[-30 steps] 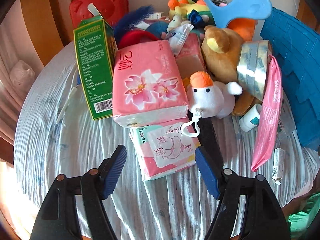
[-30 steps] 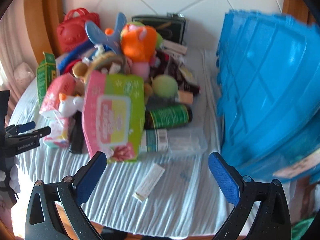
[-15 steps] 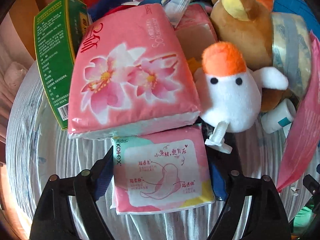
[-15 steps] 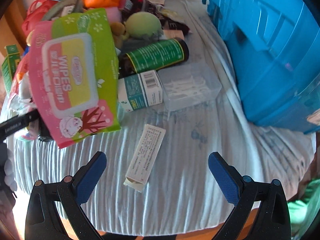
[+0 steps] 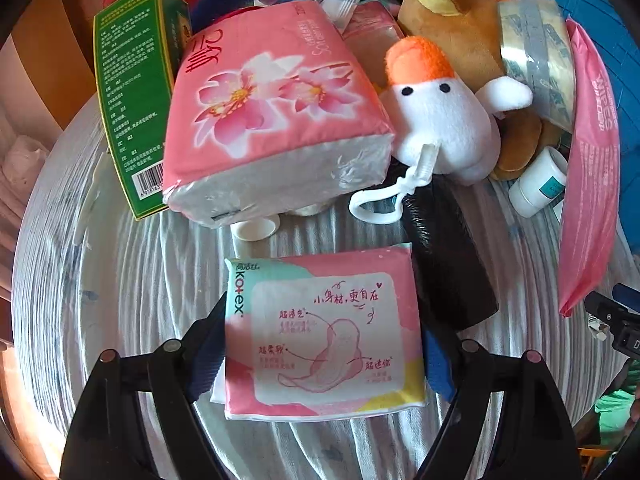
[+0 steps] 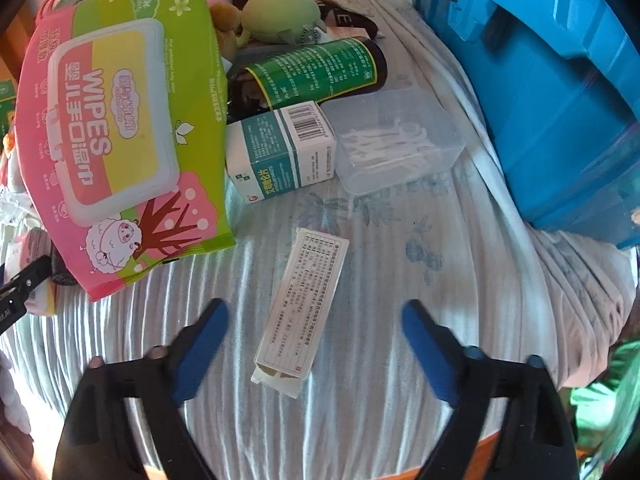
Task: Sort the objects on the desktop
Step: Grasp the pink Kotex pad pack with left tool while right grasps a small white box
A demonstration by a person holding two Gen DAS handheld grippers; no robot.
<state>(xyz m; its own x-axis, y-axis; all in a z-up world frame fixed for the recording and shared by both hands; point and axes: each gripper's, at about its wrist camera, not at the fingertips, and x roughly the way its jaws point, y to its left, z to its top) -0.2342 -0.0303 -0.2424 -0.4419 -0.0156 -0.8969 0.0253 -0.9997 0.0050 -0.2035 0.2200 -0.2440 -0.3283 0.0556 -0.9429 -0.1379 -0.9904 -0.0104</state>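
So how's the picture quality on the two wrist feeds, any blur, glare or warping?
Left wrist: sharp on the Kotex pack, fisheye bends the tablecloth stripes, warm glare at lower left. Right wrist: the gripper's fingers are motion-blurred, the small white box is crisp.

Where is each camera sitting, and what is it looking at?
Left wrist: on the left gripper, looking steeply down at the Kotex pack between its fingers.
Right wrist: on the right gripper, jaws closing, looking down at the small white box.
Shared: striped cloth, wipes pack; each glimpses the other gripper.
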